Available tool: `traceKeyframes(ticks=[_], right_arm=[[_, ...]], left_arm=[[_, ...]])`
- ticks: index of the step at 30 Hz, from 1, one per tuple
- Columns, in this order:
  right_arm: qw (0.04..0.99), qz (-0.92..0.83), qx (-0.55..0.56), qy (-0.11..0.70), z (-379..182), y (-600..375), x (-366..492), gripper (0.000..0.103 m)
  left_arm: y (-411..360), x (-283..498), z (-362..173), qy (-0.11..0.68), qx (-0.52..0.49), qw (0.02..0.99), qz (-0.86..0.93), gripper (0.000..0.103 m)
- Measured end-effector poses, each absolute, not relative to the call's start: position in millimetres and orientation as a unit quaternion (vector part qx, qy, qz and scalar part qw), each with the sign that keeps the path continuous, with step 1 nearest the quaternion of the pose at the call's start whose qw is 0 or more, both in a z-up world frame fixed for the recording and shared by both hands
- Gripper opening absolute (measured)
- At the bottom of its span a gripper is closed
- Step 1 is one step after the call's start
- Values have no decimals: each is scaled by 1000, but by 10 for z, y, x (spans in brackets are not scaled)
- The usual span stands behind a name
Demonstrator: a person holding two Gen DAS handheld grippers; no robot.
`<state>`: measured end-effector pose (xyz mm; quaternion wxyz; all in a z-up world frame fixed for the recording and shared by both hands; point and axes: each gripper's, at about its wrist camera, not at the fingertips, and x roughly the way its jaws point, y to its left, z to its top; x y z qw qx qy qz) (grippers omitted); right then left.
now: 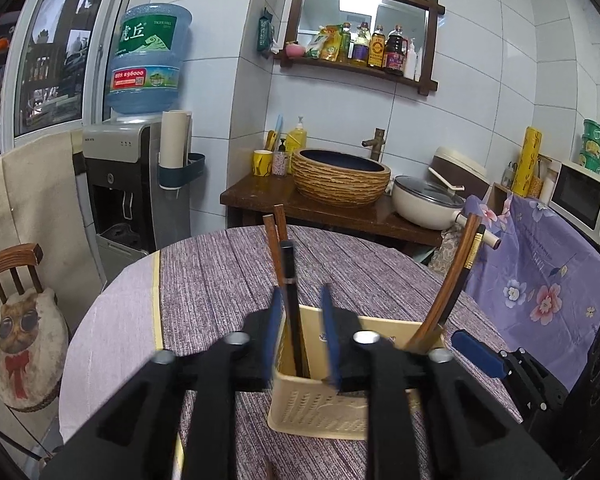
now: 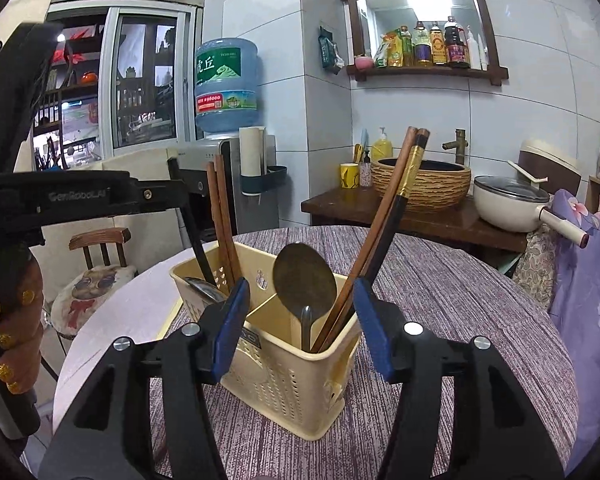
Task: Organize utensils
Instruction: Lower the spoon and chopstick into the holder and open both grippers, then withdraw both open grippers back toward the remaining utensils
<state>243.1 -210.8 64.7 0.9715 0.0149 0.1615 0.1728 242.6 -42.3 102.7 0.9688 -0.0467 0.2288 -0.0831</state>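
Round table (image 2: 440,288) carrying cream utensil caddy (image 2: 284,372), dividers sorting items. Right compartment keeping spoon (image 2: 304,280) and chopsticks (image 2: 384,220) upright. Left tongs (image 1: 300,320) standing narrowly apart around black chopstick (image 1: 290,280), not pressing. Right tongs (image 2: 300,308) gaping wide, empty.

One holder (image 2: 284,364), two compartments. Left compartment: two wooden chopsticks (image 2: 222,220), one black chopstick (image 2: 190,216), one spoon (image 2: 204,289). Right compartment: one spoon (image 2: 304,280), one wooden chopstick (image 2: 380,216), one black-and-gold chopstick (image 2: 402,196).
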Motion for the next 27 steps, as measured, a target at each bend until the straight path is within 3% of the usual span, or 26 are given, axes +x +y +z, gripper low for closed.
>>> traceKeyframes(ticks=[1, 2, 7, 18, 27], right_arm=[[973, 169, 15, 159, 660, -2120, 2386, 55], [974, 165, 15, 157, 673, -2131, 2345, 55], [974, 140, 23, 177, 659, -2195, 2109, 62], [934, 132, 30, 331, -84, -2063, 1930, 62], [908, 104, 33, 404, -514, -1931, 1926, 59]], left_arm=[[-392, 2362, 1034, 222, -47, 971, -79, 56], [-371, 2314, 1038, 217, -48, 972, -76, 62], [-183, 2125, 880, 234, -53, 969, -59, 77], [36, 1910, -76, 363, -40, 931, -13, 75], [93, 1755, -354, 388, -28, 921, 18, 73]])
